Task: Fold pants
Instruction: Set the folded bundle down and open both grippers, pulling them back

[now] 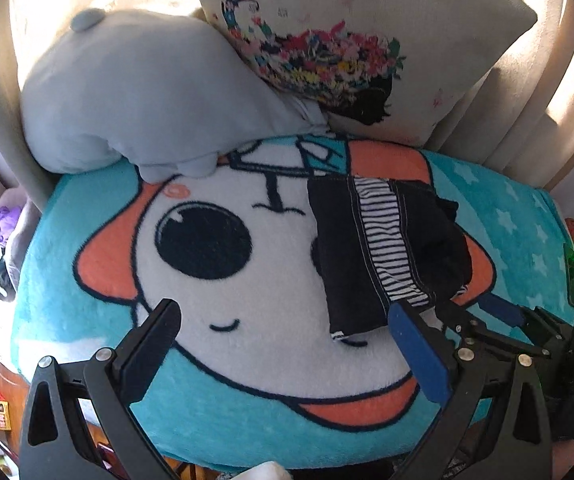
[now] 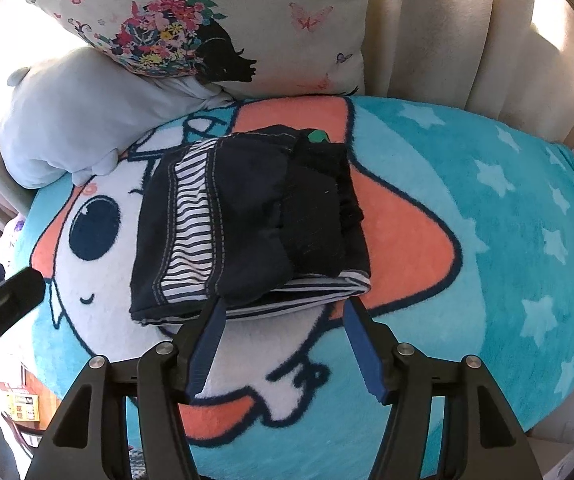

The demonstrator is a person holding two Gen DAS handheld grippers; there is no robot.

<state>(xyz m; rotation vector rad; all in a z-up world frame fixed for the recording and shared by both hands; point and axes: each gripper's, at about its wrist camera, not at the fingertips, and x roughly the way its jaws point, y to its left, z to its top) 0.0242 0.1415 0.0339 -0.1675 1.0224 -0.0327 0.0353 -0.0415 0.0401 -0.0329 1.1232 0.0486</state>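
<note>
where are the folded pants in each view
Left wrist: the pants lie right of centre on the blanket, just above the right-hand finger.
Right wrist: the pants lie at centre, just beyond the fingertips of the right gripper.
Shared landmark: the flower pillow behind the pants in both.

The dark pants [image 2: 247, 216], folded into a compact stack with a striped band showing, are seen lying on a teal cartoon blanket [image 2: 487, 240]. The right tool [image 2: 283, 308] is held just at the stack's near edge, its blue pads [image 2: 361, 344] spread apart with nothing pressed between them. The left tool [image 2: 11, 292] is glimpsed at the left edge. A floral pillow [image 2: 215, 28] and a pale blue plush [image 2: 71, 116] are propped behind.
</note>
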